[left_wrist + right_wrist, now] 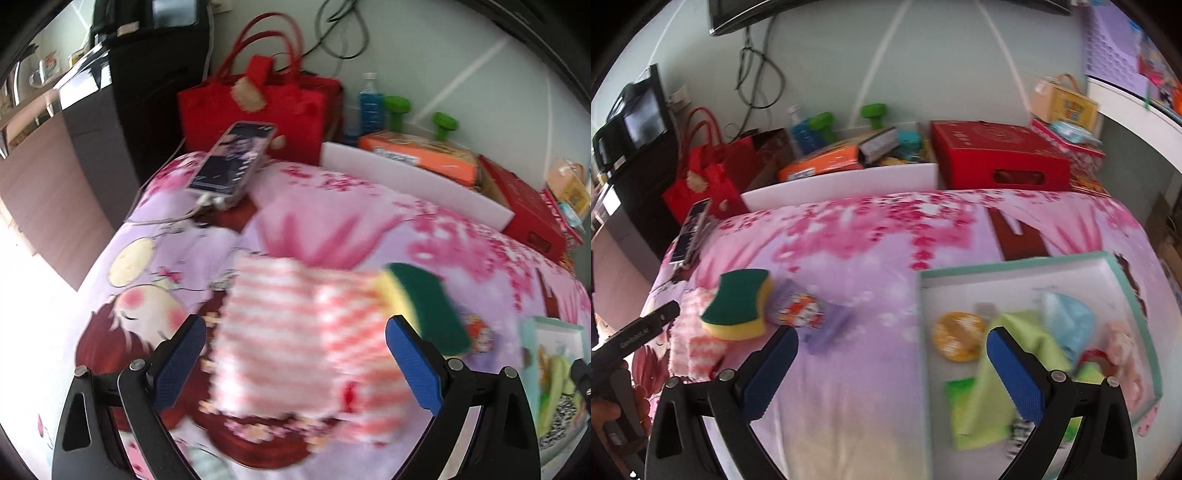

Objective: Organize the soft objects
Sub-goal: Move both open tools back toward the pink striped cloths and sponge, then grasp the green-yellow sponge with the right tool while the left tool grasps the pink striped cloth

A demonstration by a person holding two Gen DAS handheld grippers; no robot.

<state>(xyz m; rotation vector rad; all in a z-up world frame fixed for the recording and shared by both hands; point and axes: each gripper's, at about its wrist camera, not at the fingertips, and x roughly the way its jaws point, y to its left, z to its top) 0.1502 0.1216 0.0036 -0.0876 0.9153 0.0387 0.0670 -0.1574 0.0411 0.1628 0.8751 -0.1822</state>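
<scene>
A pink-and-white striped cloth (303, 339) lies on the bedspread right in front of my left gripper (295, 354), which stands open around it without touching. A green-and-yellow sponge (424, 306) rests on the cloth's right edge; the same sponge (738, 302) and cloth (698, 343) lie at the left of the right wrist view, with a small purple patterned pack (809, 317) beside them. My right gripper (892, 362) is open and empty over the bedspread, just left of a mint-rimmed white box (1027, 260) holding green cloths (1008, 373), a blue cloth (1067, 321) and a yellow round pad (958, 334).
A phone (236, 158) with a cable lies at the bed's far left corner. Behind the bed stand a red bag (258, 107), a red box (997, 155), an orange pack (820, 164), a bottle and green dumbbells. The left gripper's body (631, 336) shows at the right wrist view's left edge.
</scene>
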